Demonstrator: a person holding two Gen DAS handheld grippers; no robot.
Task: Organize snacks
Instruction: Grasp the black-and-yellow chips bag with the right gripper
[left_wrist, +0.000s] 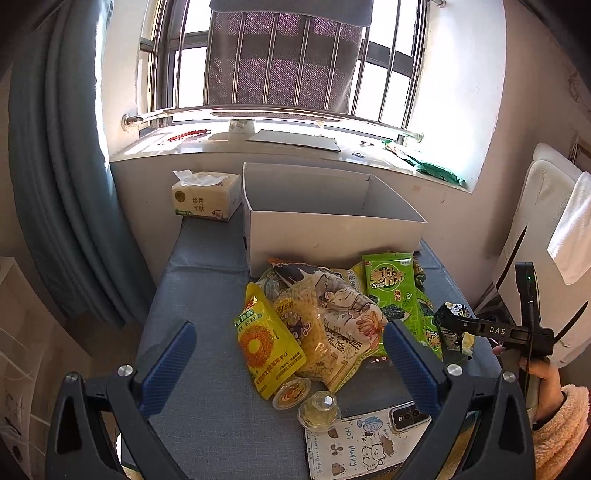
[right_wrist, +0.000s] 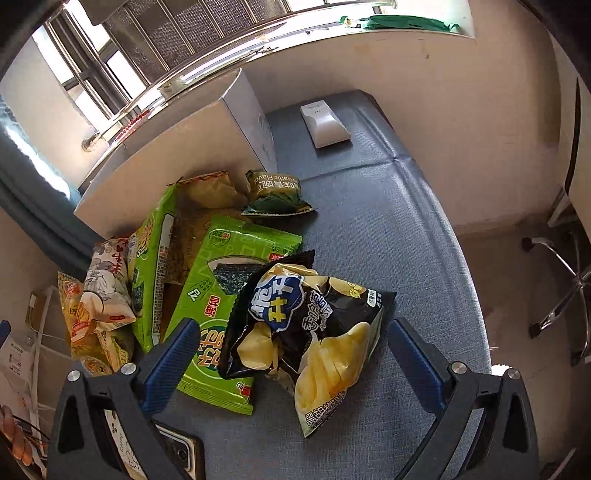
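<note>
A pile of snack bags lies on the blue padded table (left_wrist: 199, 266) in front of an empty white box (left_wrist: 325, 221). The pile includes a yellow pouch (left_wrist: 264, 343), a bag printed with drawings (left_wrist: 343, 317) and green seaweed packs (left_wrist: 388, 280). Two small jelly cups (left_wrist: 319, 406) sit at the pile's near edge. My left gripper (left_wrist: 290, 363) is open, its fingers either side of the pile's near end. My right gripper (right_wrist: 293, 356) is open too. A black potato-chip bag (right_wrist: 314, 332) lies on the table between its fingers, overlapping a green seaweed pack (right_wrist: 221, 295). From the left wrist view, the right gripper (left_wrist: 454, 325) is at the black bag.
A tissue pack (left_wrist: 205, 197) stands left of the box. A small dark green pack (right_wrist: 273, 192) lies by the box (right_wrist: 184, 158), with a white device (right_wrist: 325, 123) beyond. A notebook (left_wrist: 354, 443) and a phone (left_wrist: 408, 417) lie at the near edge. A chair (right_wrist: 561, 288) stands to the right.
</note>
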